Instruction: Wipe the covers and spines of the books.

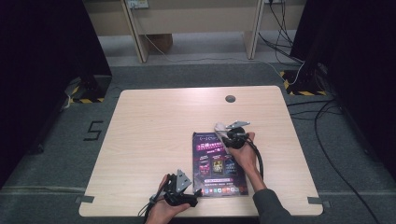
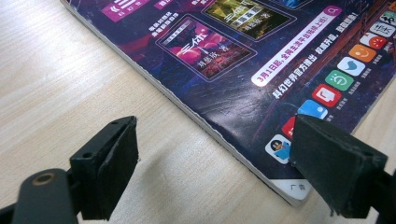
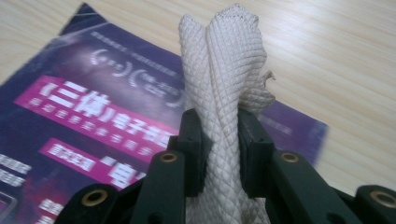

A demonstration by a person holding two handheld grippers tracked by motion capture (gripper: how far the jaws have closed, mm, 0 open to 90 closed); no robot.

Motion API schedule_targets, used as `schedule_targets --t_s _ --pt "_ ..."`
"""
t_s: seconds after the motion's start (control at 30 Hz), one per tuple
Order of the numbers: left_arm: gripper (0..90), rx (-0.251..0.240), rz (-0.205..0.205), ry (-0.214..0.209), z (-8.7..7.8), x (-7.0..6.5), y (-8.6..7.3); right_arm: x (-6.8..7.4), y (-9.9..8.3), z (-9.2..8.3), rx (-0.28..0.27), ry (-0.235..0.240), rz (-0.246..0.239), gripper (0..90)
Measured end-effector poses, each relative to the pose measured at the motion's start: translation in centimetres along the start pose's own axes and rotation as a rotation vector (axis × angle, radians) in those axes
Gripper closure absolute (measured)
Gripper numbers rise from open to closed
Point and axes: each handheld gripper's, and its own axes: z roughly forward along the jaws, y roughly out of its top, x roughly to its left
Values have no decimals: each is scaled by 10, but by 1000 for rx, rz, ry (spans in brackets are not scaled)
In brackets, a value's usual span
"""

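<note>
Both tools: R (image 3: 220, 149) pinches cloth (image 3: 229, 74), L (image 2: 215, 158) open.

A magazine (image 1: 218, 163) lies flat on the table (image 1: 149, 126), right of centre and close to the near edge. The right gripper (image 1: 223, 131) holds a folded cloth (image 3: 229, 70) over the magazine's far right corner. The left gripper (image 1: 194, 192) sits at its near left corner, beside the table's near edge.
</note>
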Motion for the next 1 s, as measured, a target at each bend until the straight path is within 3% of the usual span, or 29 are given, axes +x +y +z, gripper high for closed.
schedule_targets --t_s 0.3,0.5,0.63,0.87,1.0 --pt "150 -3 1 4 0 -1 0 -24 -11 -11 -8 -46 55 748" --pt "151 -4 3 5 0 -1 0 -27 -18 -16 -24 -67 82 758" --pt "151 -4 4 7 0 -1 0 -32 -23 -18 -42 -42 124 762" --pt "151 -6 4 6 0 -1 0 -32 -29 -26 -29 -33 119 765" --pt "151 -6 3 6 0 -1 0 -26 -34 -31 -21 -35 93 766"
